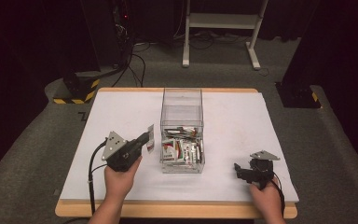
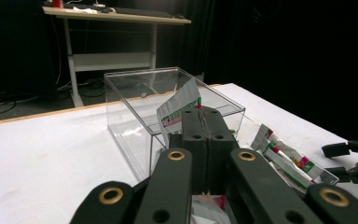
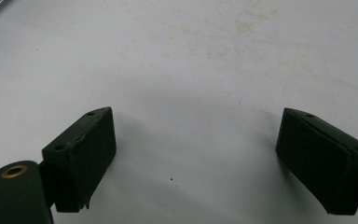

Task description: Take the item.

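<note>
- The right gripper [image 1: 239, 171] sits low over the white table [image 1: 242, 121] near the person's edge, its jaws spread wide with bare tabletop between them.
- The left gripper [image 1: 148, 136] is raised just left of the clear plastic box [image 1: 182, 98], jaws pressed together on a white sachet [image 2: 179, 102].
- More sachets [image 1: 182, 149] lie heaped in the box's near end.

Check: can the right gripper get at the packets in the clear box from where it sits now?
Probably yes. The right gripper rests open on the table, beside the clear box. The box is open-topped and nothing lies between them, so the packets look reachable from above.
</note>
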The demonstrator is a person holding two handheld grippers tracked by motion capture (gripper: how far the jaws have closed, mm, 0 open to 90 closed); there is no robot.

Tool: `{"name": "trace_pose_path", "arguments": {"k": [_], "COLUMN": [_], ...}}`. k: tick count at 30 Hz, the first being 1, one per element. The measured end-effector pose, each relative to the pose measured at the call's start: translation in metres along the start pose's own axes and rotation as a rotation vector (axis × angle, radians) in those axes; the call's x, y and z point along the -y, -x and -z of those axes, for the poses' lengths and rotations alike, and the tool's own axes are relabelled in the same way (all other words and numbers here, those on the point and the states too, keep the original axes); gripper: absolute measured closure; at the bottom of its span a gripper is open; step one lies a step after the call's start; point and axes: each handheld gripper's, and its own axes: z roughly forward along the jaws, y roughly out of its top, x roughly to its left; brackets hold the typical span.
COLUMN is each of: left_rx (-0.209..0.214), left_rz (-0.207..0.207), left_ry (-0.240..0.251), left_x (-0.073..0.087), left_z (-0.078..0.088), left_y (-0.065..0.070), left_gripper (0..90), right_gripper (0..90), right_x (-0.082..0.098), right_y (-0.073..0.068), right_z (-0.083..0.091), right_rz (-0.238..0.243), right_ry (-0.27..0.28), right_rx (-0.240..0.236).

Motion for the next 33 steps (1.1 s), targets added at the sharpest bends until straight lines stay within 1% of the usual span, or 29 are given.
{"name": "trace_pose_path", "arguments": {"k": [3,4,5,6,7,8,9,12,13,19,25,29,30,33], "left_rx": [-0.007,-0.013,-0.013,-0.022,-0.022,-0.031,-0.031,-0.056,-0.056,-0.096,-0.119,-0.148,-0.155,-0.163], "left_rz": [-0.001,0.007,0.007,0.011,0.011,0.012,0.012,0.019,0.019,0.019,0.028,0.020,0.025,0.028], "left_ry": [-0.001,0.002,0.002,0.003,0.003,0.003,0.003,-0.003,-0.003,-0.006,-0.004,-0.007,-0.006,-0.004], "left_x": [0.000,0.000,0.000,0.000,0.000,0.000,0.000,0.000,0.000,0.001,0.002,0.003,0.004,0.005], "left_z": [0.001,0.002,0.002,0.004,0.004,0.005,0.005,0.009,0.009,0.015,0.018,0.022,0.023,0.023], "left_y": [-0.003,-0.007,-0.007,-0.010,-0.010,-0.015,-0.015,-0.023,-0.023,-0.036,-0.044,-0.050,-0.053,-0.056], "left_gripper": [89.4,89.4,89.4,89.4,89.4,89.5,89.4,89.4,89.4,89.4,89.5,89.4,89.5,89.4], "right_gripper": [11.8,11.8,11.8,11.8,11.8,11.9,11.9,11.9,11.9,11.8,11.8,11.8,11.8,11.8], "right_x": [0.000,0.000,0.000,0.000,0.000,0.000,0.000,0.000,0.000,0.000,0.000,0.000,0.000,0.000], "right_y": [0.000,0.000,0.000,0.000,0.000,0.000,0.000,0.000,0.000,0.000,0.000,0.000,0.000,0.000], "right_z": [0.000,0.000,0.000,0.000,0.000,0.000,0.000,0.000,0.000,0.000,0.000,0.000,0.000,0.000], "right_rz": [-0.001,-0.002,-0.002,0.000,0.000,0.000,0.000,-0.001,-0.001,-0.002,-0.002,-0.002,-0.002,-0.003], "right_ry": [0.000,0.000,0.000,0.001,0.001,0.001,0.001,0.001,0.001,-0.002,-0.002,-0.002,-0.002,-0.003], "right_rx": [0.001,0.000,0.000,0.000,0.000,0.000,0.000,0.000,0.000,0.000,-0.001,-0.001,-0.001,-0.002]}}
